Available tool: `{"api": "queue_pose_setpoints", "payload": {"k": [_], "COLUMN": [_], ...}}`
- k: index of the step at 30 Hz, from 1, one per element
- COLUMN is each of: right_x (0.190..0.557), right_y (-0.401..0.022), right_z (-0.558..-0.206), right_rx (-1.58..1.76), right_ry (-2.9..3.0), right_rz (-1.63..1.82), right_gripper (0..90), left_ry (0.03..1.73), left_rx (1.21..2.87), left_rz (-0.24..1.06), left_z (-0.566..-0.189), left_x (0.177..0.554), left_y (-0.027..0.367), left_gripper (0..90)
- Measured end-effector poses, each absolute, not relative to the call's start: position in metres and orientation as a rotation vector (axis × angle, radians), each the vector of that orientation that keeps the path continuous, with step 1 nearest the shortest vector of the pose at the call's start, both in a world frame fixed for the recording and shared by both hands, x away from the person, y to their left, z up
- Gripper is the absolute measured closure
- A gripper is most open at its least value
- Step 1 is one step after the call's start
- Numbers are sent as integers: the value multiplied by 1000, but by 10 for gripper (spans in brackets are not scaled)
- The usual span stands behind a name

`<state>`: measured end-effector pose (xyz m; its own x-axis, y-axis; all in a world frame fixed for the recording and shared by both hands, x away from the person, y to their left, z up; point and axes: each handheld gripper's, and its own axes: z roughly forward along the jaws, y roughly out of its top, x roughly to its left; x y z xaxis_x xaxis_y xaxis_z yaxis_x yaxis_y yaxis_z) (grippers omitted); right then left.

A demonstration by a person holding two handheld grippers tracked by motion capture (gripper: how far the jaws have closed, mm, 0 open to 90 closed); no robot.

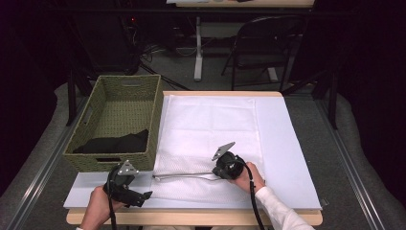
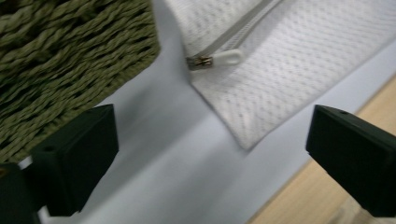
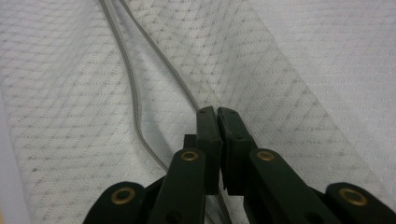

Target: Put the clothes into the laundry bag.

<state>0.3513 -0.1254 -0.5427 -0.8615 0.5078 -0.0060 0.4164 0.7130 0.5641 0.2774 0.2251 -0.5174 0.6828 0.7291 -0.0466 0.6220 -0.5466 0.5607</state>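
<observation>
Right fingers pinched on mesh bag

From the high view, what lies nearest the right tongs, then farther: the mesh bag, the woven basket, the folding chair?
1. Mesh bag: directly under the right tongs, which pinch its zipper edge.
2. Woven basket: off the table's left side.
3. Folding chair: beyond the table's far edge.

basket: cut off top-left, blurred | zipper: lower run hidden behind tongs
</observation>
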Motion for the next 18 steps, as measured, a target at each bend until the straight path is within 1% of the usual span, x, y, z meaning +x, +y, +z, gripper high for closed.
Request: {"api": "queue_pose_setpoints", "payload": {"k": [9, 12, 18], "right_x": [349, 348, 347], "right_y": [-129, -130, -131], "right_z": [-526, -525, -522], "right_rx": [752, 751, 742], "right_ry": [2716, 2711, 2707], "right_rz": [901, 902, 901], "right_gripper": [883, 885, 886], "left_ry": [1016, 956, 917], "left_rx": [2342, 2323, 2327], "left_rz": [286, 247, 244], "left_z": [-509, -502, -494], "left_x": [277, 275, 272], "left_y": [231, 235, 242], "left_gripper": [4, 3, 3]}}
